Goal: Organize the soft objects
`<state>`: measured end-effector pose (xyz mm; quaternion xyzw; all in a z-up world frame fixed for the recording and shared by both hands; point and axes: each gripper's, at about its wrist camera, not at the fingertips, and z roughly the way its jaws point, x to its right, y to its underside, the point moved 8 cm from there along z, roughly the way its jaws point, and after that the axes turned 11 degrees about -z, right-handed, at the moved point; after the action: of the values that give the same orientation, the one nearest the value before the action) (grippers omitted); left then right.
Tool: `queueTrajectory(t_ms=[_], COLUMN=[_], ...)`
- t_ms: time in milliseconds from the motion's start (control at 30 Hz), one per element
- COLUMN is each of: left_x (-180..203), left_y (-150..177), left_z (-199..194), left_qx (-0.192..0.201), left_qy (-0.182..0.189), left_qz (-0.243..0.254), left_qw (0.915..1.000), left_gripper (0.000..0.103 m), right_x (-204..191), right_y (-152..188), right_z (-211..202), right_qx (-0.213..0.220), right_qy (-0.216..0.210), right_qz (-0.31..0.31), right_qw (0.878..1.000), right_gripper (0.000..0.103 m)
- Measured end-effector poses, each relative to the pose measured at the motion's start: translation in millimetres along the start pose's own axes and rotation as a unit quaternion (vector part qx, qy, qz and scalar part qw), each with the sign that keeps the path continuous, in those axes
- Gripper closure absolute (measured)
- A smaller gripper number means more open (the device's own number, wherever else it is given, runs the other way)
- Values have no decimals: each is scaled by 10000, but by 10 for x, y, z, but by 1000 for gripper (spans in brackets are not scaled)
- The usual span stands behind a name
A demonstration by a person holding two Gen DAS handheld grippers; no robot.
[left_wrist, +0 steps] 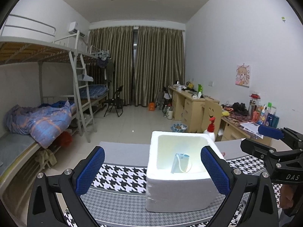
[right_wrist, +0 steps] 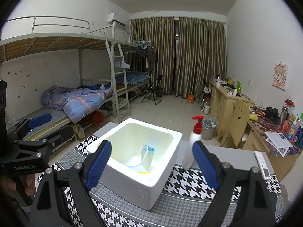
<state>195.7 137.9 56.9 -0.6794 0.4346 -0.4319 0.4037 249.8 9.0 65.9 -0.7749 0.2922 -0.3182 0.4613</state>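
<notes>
Houndstooth cloth (left_wrist: 121, 177) under foam box (left_wrist: 178, 189) with face masks (right_wrist: 146, 157); both grippers' fingers (left_wrist: 92, 170) wide, empty

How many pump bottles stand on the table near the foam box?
1: the pump bottle with the red pump stands right of the foam box. Others may be hidden behind the box.

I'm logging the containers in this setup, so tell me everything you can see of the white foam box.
The white foam box is a thick-walled, open-topped container that looks like expanded polystyrene, with rounded corners, a slightly rough outer face and no lid in view. It stands upright on the houndstooth cloth. Its pale, yellowish inside holds a blue face mask propped up, with other soft items beneath. A pump bottle stands just beside it. Neither gripper touches it.
</notes>
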Motion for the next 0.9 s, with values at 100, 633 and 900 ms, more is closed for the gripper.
queueTrajectory(t_ms=[100, 633, 900], left_x=[45, 340, 495], left_y=[-11, 34, 99], left_z=[-63, -236, -326], left_qx=[50, 90, 79], left_qy=[51, 384, 590], left_qz=[51, 205, 243], left_qw=[10000, 9990, 9979], left_gripper=[1, 1, 1], right_x=[23, 211, 330], right_y=[3, 166, 219], right_z=[-60, -379, -535], right_qx=[46, 172, 235], right_qy=[61, 440, 619], right_qz=[20, 120, 210], right_qw=[10000, 9988, 9976], right_gripper=[12, 9, 9])
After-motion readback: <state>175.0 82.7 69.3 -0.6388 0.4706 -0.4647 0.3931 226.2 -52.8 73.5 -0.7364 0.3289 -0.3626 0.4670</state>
